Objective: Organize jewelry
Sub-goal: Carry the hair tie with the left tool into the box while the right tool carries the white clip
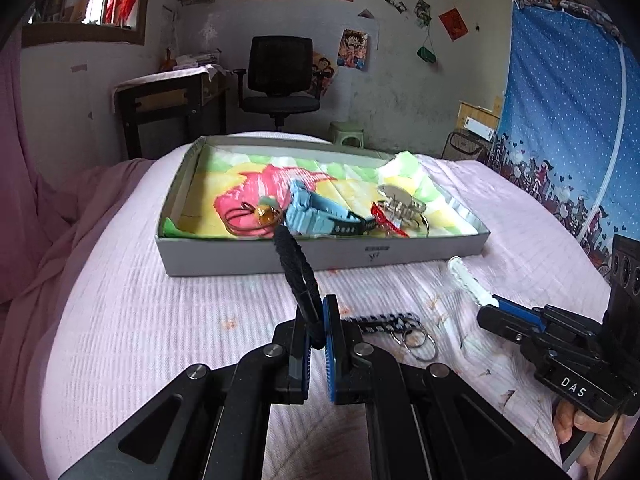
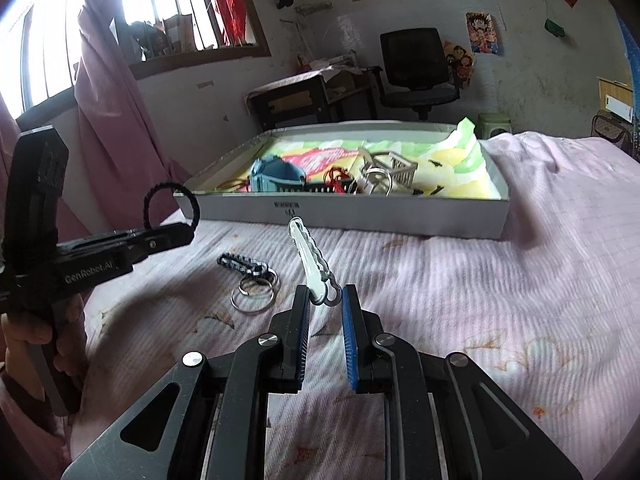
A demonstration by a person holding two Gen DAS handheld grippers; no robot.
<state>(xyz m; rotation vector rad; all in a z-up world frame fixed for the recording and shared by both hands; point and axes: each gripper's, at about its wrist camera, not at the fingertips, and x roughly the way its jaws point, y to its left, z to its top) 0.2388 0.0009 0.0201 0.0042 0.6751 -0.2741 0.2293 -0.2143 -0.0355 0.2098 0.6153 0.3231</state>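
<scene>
My left gripper (image 1: 318,312) is shut on a black fabric hair tie (image 1: 298,270) and holds it above the bed, just in front of the grey box (image 1: 320,250); it also shows in the right wrist view (image 2: 170,208). My right gripper (image 2: 325,300) has its jaws around the end of a white hair clip (image 2: 310,260) and holds it raised off the bed; the clip also shows in the left wrist view (image 1: 468,280). The box holds a blue watch (image 1: 310,212), a silver claw clip (image 1: 400,202), a red item and an amber-bead hair tie (image 1: 250,218).
A black-and-white braided keychain with metal rings (image 1: 394,330) lies on the pink bedspread (image 1: 160,320) between the grippers; it also shows in the right wrist view (image 2: 250,276). A desk and office chair (image 1: 280,76) stand beyond the bed.
</scene>
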